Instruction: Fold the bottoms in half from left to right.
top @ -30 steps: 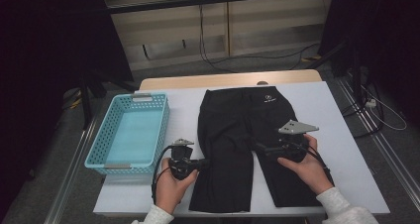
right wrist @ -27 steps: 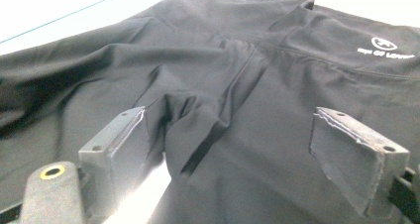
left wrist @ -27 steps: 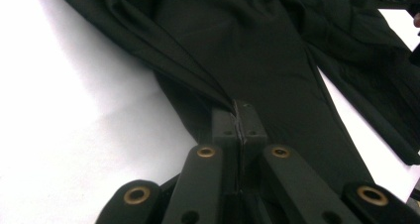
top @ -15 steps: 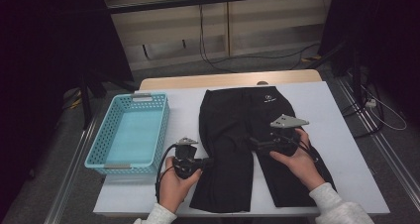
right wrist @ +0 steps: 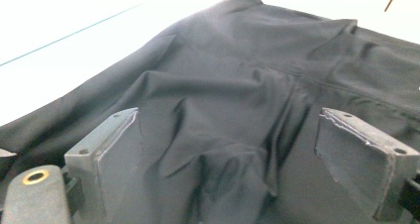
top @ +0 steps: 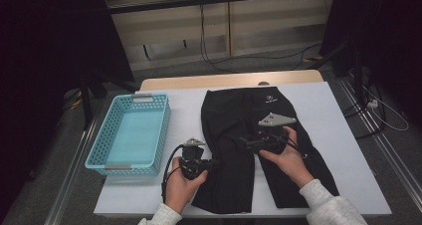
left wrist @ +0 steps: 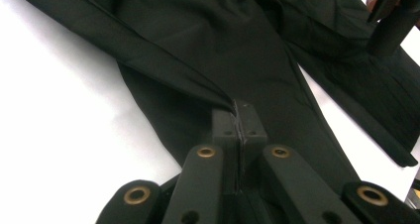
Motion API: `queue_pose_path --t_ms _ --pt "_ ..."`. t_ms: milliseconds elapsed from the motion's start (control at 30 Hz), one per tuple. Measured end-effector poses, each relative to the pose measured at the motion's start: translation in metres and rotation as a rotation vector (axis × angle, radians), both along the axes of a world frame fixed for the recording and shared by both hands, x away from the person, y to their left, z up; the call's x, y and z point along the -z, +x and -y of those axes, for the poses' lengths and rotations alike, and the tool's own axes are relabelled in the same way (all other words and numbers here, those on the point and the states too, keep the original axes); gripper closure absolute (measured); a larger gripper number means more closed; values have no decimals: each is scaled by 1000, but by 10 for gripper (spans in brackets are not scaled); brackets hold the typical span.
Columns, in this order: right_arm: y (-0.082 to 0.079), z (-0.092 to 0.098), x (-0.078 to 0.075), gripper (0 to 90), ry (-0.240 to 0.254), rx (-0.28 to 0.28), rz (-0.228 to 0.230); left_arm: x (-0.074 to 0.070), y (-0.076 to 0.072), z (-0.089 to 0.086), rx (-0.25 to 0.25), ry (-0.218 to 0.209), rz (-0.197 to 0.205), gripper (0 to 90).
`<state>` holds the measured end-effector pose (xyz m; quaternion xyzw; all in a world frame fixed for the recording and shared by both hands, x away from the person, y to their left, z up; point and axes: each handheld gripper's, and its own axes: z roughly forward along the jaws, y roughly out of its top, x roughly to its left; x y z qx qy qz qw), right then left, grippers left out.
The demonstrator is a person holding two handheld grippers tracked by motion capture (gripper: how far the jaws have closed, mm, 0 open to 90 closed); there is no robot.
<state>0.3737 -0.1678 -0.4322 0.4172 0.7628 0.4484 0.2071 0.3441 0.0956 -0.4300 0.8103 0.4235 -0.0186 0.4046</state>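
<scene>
Black pants (top: 239, 110) lie flat on the white table, waistband at the far end and legs toward me. My left gripper (top: 216, 162) is at the outer edge of the left leg. The left gripper view has its jaws shut (left wrist: 239, 117) on a thin fold of the pants (left wrist: 208, 30). My right gripper (top: 244, 143) hovers low over the middle of the pants, where the legs split. Seen from its own view, the right gripper (right wrist: 237, 140) stands wide open, with wrinkled fabric (right wrist: 277, 50) lying between the pads but not pressed by them.
A light blue plastic basket (top: 132, 135) stands empty at the left of the table (top: 348, 135). Cables and dark stands are on the floor beyond the far edge and to the right.
My right gripper has slid left across the pants, from the right leg toward the middle. The left gripper has stayed put, still clamped on the fabric edge.
</scene>
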Motion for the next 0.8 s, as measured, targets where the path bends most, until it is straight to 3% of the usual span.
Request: queue_pose_path --t_ms 133,467,800 --pt "1 -7 0 103 -4 -12 -4 -1 -1 -1 -5 -5 18 895" --pt "7 -30 2 110 3 -47 -10 2 -1 -6 -4 -19 4 895" --pt "17 -58 3 116 11 -96 -12 2 -4 -6 -19 -39 42 895"
